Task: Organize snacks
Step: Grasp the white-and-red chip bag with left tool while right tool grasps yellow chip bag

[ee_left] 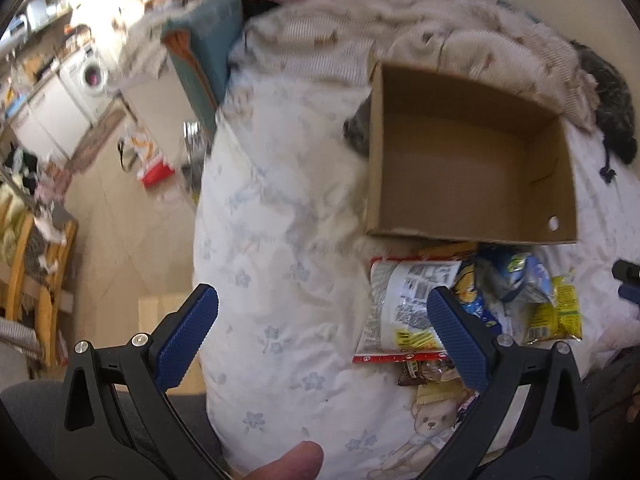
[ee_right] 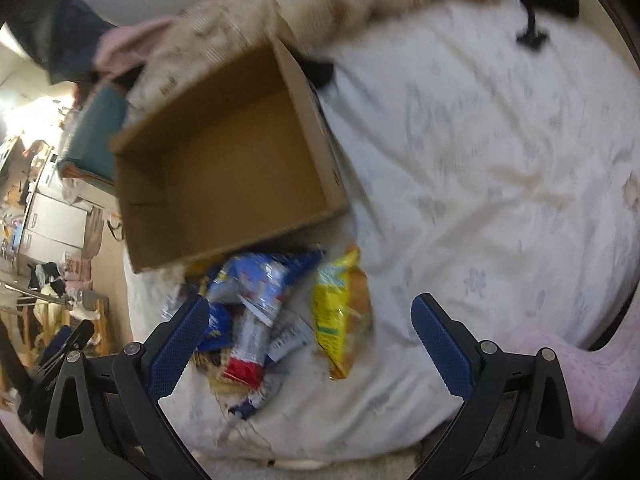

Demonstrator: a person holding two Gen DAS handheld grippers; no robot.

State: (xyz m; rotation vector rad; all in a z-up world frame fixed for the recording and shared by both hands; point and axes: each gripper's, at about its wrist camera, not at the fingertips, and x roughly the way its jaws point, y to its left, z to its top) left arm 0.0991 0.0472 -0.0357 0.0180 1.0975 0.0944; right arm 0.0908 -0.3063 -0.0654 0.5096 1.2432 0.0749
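An empty brown cardboard box [ee_left: 472, 168] [ee_right: 224, 152] lies open on a white flowered bed cover [ee_left: 280, 240] [ee_right: 480, 140]. Just in front of it is a heap of snack packets: a large white-and-red bag [ee_left: 400, 312], blue bags [ee_left: 516, 276] [ee_right: 260, 284], a yellow bag [ee_left: 560, 312] [ee_right: 340, 312] and small brown and beige wrappers [ee_left: 428, 376]. My left gripper [ee_left: 322, 312] hovers open over the cover, left of the heap; its right finger overlaps the white-and-red bag. My right gripper [ee_right: 310, 320] is open above the heap, the yellow bag between its fingers, nothing gripped.
A striped beige blanket [ee_left: 400, 36] and a dark fuzzy garment [ee_left: 612, 104] lie behind the box. A teal cushion [ee_left: 208, 52] stands at the bed's left edge, where the floor drops away. A pink cloth [ee_right: 580, 372] sits at the near right. A fingertip [ee_left: 296, 460] shows below.
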